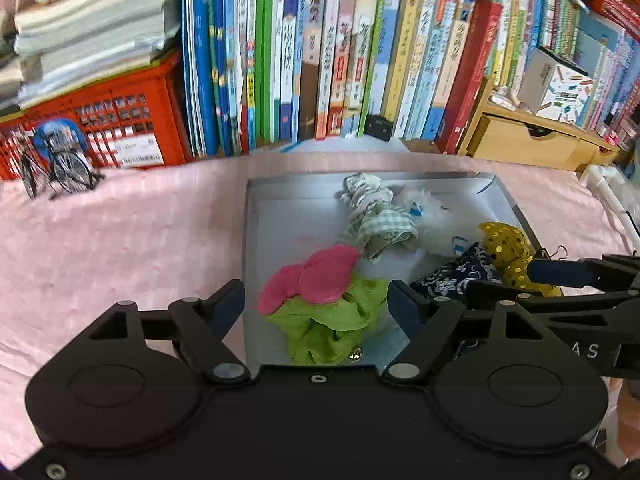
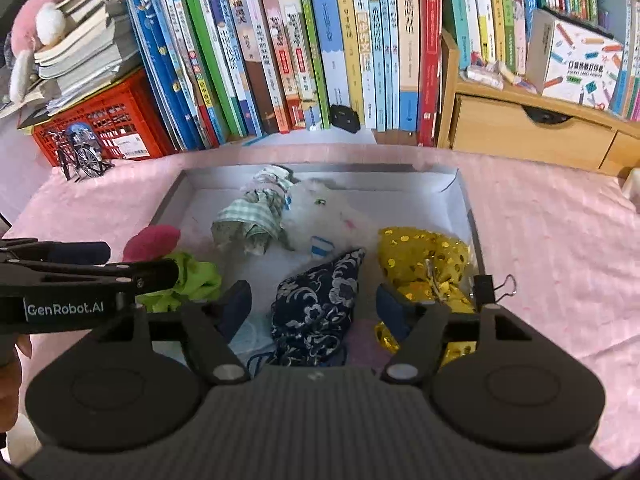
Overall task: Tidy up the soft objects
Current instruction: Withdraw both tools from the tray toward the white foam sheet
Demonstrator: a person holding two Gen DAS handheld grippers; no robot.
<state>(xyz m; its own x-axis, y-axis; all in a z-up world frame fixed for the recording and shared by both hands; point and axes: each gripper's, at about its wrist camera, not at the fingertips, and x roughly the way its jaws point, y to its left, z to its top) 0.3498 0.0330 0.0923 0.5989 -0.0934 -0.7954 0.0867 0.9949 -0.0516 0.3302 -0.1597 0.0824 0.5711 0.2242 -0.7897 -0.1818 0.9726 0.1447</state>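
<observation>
Left gripper (image 1: 316, 304) and right gripper (image 2: 314, 306): jaws wide apart, gripping nothing, above green cloth (image 1: 332, 320) and navy floral pouch (image 2: 320, 308) inside the box (image 2: 466, 208). Both look light, limp; pinch a bunched fold.

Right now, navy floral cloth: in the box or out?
In. The navy floral cloth lies bunched on the floor of the box, between the right gripper's open fingers, which do not press on it.
</observation>
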